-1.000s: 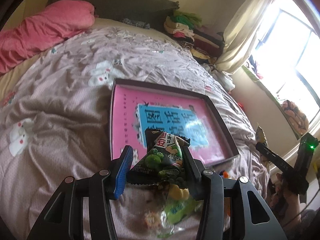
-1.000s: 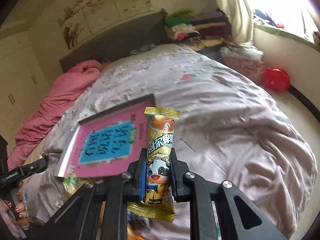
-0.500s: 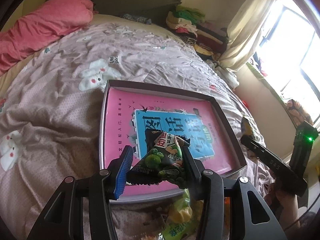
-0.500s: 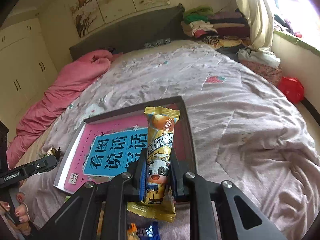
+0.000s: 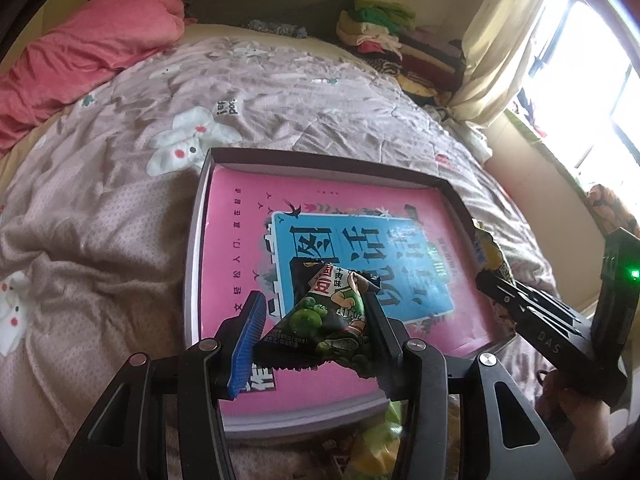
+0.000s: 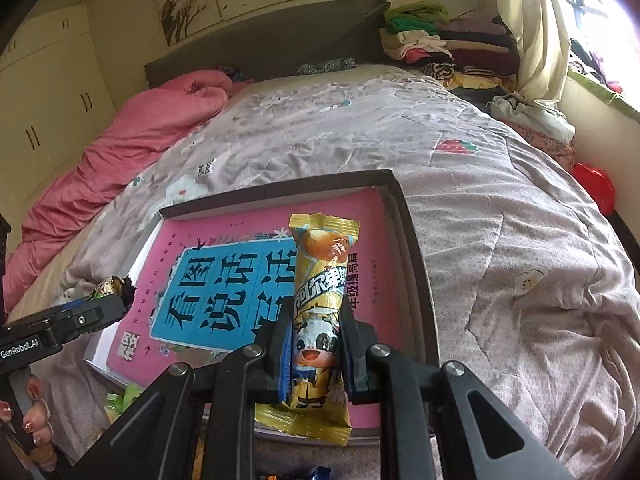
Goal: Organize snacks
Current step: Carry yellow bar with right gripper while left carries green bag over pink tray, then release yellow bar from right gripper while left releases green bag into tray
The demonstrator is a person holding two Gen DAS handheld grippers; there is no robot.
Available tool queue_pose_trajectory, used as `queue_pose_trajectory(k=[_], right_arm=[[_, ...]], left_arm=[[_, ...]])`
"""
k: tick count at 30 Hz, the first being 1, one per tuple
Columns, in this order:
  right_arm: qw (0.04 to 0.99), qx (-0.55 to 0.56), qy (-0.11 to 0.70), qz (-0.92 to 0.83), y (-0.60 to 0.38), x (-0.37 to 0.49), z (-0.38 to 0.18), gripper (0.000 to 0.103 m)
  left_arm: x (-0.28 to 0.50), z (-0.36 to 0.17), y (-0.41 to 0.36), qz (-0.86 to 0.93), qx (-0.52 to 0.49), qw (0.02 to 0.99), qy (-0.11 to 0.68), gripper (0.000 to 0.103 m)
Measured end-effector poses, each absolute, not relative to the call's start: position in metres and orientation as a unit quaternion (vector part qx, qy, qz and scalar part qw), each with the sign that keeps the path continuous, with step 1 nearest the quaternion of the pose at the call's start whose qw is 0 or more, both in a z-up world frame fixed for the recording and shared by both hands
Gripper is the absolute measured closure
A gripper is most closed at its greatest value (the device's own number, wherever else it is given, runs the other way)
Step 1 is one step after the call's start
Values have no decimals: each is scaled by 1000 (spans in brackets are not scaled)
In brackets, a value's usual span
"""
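My left gripper [image 5: 312, 332] is shut on a dark green pea snack packet [image 5: 320, 324], held over the near part of a shallow dark-rimmed box [image 5: 320, 162] with a pink and blue printed bottom. My right gripper [image 6: 316, 344] is shut on a long yellow snack bar wrapper [image 6: 320, 300] with a cartoon cow, upright over the box's [image 6: 412, 240] near right part. In the left wrist view the right gripper [image 5: 496, 284] shows at the box's right edge. In the right wrist view the left gripper [image 6: 108, 304] shows at the box's left side.
The box lies on a mauve patterned bedspread [image 5: 100, 208]. Green and yellow snack packets [image 5: 376, 440] lie on the bed just in front of the box. A pink duvet [image 6: 132, 148] is heaped at the far left, folded clothes [image 6: 440, 44] at the headboard's right. A hand [image 6: 36, 420] holds the left gripper's handle.
Both grippers have moved forward and lower over the box with their packets still gripped. The box now fills more of both views, and the loose packets have slid toward the bottom edge.
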State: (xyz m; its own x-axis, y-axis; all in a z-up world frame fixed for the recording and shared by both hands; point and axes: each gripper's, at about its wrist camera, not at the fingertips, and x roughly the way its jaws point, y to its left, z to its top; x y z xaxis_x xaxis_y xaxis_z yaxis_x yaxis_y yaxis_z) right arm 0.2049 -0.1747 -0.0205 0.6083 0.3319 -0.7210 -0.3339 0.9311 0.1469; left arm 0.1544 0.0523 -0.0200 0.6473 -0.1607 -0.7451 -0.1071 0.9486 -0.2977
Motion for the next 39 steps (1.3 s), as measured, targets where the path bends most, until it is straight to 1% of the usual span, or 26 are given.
queue_pose_trajectory(k=[7,19,23,25,27,29,31,35,37,39], right_arm=[[890,-3,424,166,-185,209,-41,83],[888,-20,430,164,-185,206,-48,82],[886,-28,430,170,-185,200,-47,74],[886,-25,429,172,-186,198,-45,73],[887,-20,429,170,-189,197,-44,69],[889,-17,426,165,-190,197,-41,65],[892,-19,420,163,-190,196,-37,63],[899,-22,404,168,-193,189,-26,56],[903,-19,392,176,-196,183,-20,55],[906,-18,380,185,-198,176,-11,50]], left_arm=[[161,-34,46,-7,-142,887,439,52],[159,-46,46,-2,-139,880,455,52],[154,-47,50,0,-152,876,458,52],[152,-44,51,3,-154,879,451,51],[153,-41,51,1,-153,881,448,43],[152,-36,50,-3,-153,884,442,41],[150,-32,48,-5,-147,887,438,39],[141,-21,48,-9,-139,893,428,33],[136,-14,50,-11,-140,896,422,32],[132,-7,51,-13,-139,899,415,28]])
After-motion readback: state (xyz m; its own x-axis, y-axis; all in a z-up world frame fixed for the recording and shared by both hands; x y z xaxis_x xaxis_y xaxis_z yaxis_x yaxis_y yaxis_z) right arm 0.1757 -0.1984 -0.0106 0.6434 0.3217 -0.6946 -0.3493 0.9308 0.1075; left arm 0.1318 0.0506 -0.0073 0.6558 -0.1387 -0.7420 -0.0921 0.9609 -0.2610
